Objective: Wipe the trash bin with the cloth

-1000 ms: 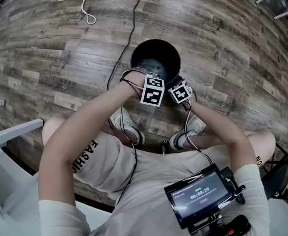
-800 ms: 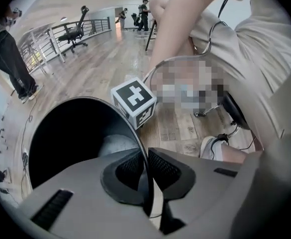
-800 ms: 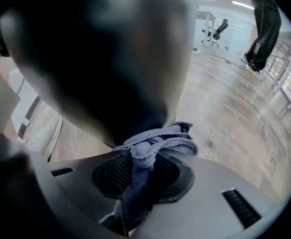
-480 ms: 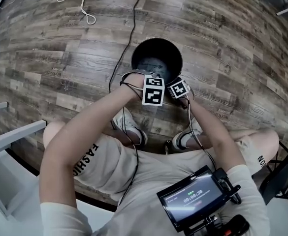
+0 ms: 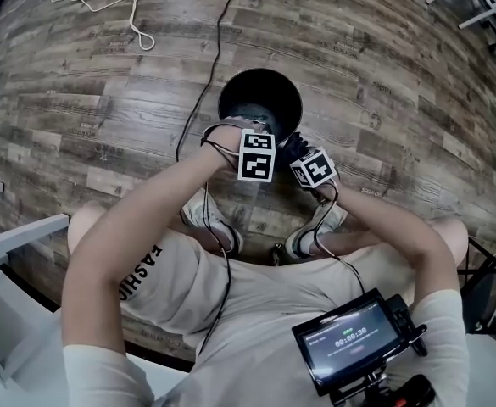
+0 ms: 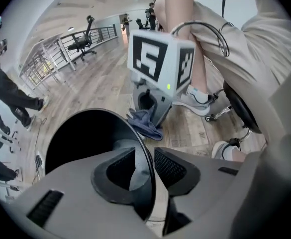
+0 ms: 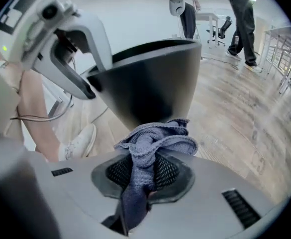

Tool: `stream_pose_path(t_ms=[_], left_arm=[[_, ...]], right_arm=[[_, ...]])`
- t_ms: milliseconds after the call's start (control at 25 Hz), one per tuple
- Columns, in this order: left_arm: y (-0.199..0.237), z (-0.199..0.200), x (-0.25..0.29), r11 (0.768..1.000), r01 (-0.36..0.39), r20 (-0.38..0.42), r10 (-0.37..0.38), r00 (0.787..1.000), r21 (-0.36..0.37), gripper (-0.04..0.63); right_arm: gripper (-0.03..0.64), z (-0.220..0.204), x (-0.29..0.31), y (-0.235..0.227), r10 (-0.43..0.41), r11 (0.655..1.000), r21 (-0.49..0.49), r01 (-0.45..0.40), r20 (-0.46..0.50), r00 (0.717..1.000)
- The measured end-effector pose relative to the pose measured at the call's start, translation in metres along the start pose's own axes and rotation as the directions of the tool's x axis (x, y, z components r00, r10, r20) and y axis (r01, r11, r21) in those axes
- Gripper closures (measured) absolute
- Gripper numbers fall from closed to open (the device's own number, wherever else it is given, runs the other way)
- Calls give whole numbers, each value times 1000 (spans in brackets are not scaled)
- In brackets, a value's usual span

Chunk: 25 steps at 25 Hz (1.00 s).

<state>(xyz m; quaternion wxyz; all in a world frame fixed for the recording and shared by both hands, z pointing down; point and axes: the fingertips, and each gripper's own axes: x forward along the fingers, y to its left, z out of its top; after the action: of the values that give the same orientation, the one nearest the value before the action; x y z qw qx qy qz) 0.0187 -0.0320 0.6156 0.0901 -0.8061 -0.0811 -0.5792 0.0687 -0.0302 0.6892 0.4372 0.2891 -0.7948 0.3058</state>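
Note:
The black round trash bin (image 5: 229, 90) stands on the wood floor in front of my feet. My left gripper (image 6: 145, 166) straddles the bin's near rim (image 6: 144, 148), one jaw inside and one outside. Its jaws have just been opening; the rim stands between the pads with a gap on the outer side. My right gripper (image 7: 145, 171) is shut on a bunched blue-grey cloth (image 7: 157, 143), held just outside the bin's dark wall (image 7: 150, 83) and apart from it. In the left gripper view the cloth (image 6: 144, 123) hangs under the right gripper's marker cube (image 6: 160, 59).
A black cable (image 5: 207, 75) runs across the floor to the bin's left side. A white cord (image 5: 137, 25) lies far left. My shoes (image 5: 215, 223) sit close behind the bin. A screen device (image 5: 349, 342) hangs at my chest. People and an office chair (image 6: 80, 44) stand farther off.
The right gripper has drawn back from the bin's rim, toward me and to the right, away from the left gripper's cube. The left gripper stays at the rim.

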Motion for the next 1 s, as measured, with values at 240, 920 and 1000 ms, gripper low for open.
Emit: stream_pose_path(t_ms=[240,920,1000], left_arm=[[-9,-48,2,995,42,-161,-27,987,90,454],[-10,-47,10,984,12,-177,20,984,176,563],[-9,-46,10,987,15,-175,13,985,160,565]], right_arm=[[537,41,-60,25,16,999,47,-23,144,989],[537,32,27,11,-35,995,93,29,58,998],[537,24,47,5,-36,995,96,32,47,998]])
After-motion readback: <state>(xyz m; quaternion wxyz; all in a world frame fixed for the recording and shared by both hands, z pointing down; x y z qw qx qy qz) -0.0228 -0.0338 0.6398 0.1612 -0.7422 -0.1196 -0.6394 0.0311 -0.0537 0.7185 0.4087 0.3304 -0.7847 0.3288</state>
